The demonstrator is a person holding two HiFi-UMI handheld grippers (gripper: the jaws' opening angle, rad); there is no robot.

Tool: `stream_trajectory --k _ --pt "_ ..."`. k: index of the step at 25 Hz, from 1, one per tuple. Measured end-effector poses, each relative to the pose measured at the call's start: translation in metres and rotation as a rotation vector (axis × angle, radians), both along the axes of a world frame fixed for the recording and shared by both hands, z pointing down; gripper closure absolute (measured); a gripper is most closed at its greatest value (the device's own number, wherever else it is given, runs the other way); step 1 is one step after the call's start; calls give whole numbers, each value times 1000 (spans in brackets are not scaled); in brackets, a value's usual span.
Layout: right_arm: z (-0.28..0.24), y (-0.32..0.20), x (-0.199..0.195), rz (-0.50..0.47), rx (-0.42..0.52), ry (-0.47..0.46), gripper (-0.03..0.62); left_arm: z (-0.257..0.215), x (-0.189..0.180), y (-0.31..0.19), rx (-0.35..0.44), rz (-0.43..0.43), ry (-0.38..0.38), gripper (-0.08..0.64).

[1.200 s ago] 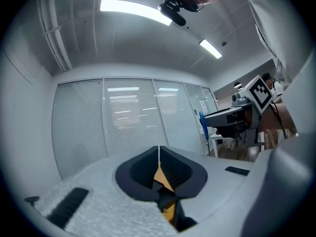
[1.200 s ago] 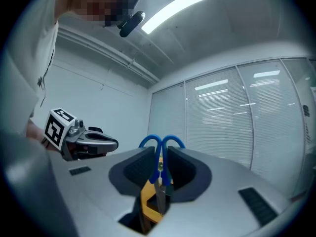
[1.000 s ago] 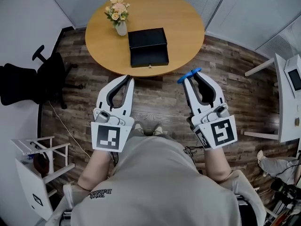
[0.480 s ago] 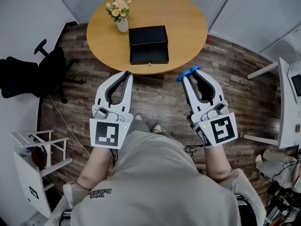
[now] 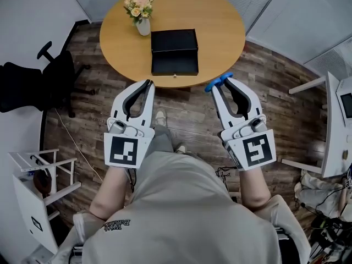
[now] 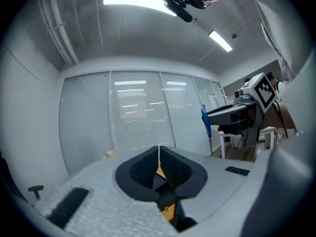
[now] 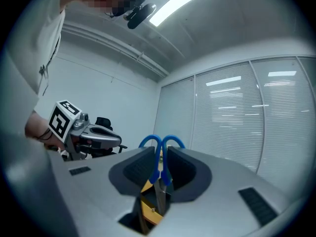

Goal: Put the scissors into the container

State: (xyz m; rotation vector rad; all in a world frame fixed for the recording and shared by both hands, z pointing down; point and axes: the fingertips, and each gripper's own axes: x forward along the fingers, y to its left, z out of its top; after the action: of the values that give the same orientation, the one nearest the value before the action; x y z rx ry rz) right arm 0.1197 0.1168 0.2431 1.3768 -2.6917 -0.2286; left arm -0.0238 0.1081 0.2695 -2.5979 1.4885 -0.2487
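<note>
Scissors (image 5: 219, 83) sit clamped in the right gripper (image 5: 221, 87), whose jaws are closed narrowly on them. Their long axis runs along the jaws: the blue handle loops (image 7: 161, 143) stick out past the jaw tips toward the round table (image 5: 214, 21), and the blades point back into the gripper's body. From above, the loops show just at the table's near edge, right of the container (image 5: 174, 51). That container is a black box lying near the middle of the table, a little toward its near side, with a small knob on its front face. A vase of flowers (image 5: 139, 11) stands on the table's far left part, close to the box's back corner but apart from it. The left gripper (image 5: 148, 83) hovers off the table's near edge, left of the scissors, with its jaws pressed together on nothing. Below both grippers is a dark wooden plank floor (image 5: 187, 120). A black office chair (image 5: 33, 87) stands left of the table, a white desk (image 5: 333, 120) well to its right, and blinds (image 6: 138, 112) cover the glass walls.
</note>
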Motion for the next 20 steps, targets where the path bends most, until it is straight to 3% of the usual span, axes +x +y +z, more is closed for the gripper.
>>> stream_trajectory --k 16,20 --pt "34 -114 -31 18 -89 52 499 42 -20 -114 -69 48 1 531" --pt "46 -144 -47 19 -155 125 499 50 -29 -144 -104 68 12 531"
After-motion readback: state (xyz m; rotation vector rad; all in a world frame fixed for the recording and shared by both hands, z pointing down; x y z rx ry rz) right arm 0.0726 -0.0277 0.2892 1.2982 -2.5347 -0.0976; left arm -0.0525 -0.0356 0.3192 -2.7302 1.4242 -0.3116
